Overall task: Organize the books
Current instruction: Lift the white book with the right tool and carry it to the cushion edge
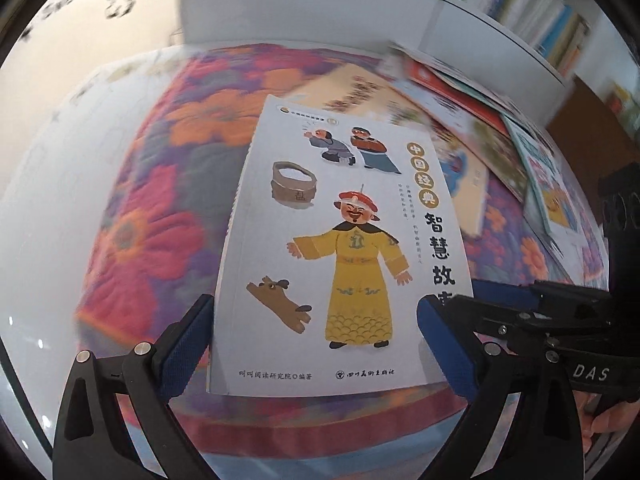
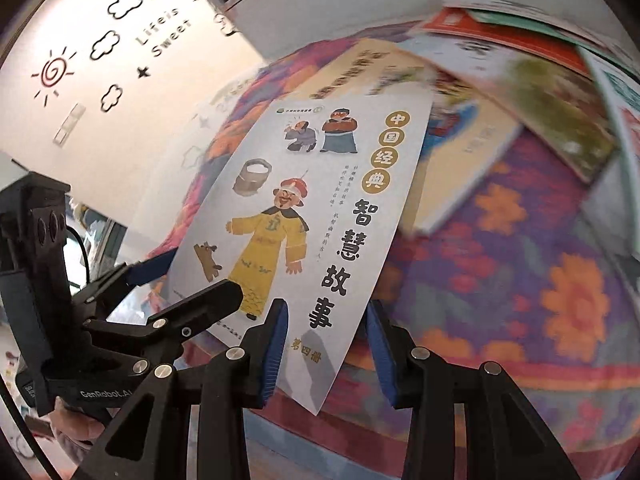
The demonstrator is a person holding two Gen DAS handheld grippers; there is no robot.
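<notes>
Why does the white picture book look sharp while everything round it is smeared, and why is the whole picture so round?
Left wrist view: the white picture book with the yellow-robed figure is crisp; the flowered quilt and scattered books streak with motion blur. Right wrist view: same contrast, scattered books smeared. Both views bulge, with dark corners, from the fisheye lens.

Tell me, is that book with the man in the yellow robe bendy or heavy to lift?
Probably light: the book looks thin, like a paperback. Likely a bit bendy, though its cover looks flat here, lifted above the flowery bedspread. Its smooth cover might slip.
</notes>
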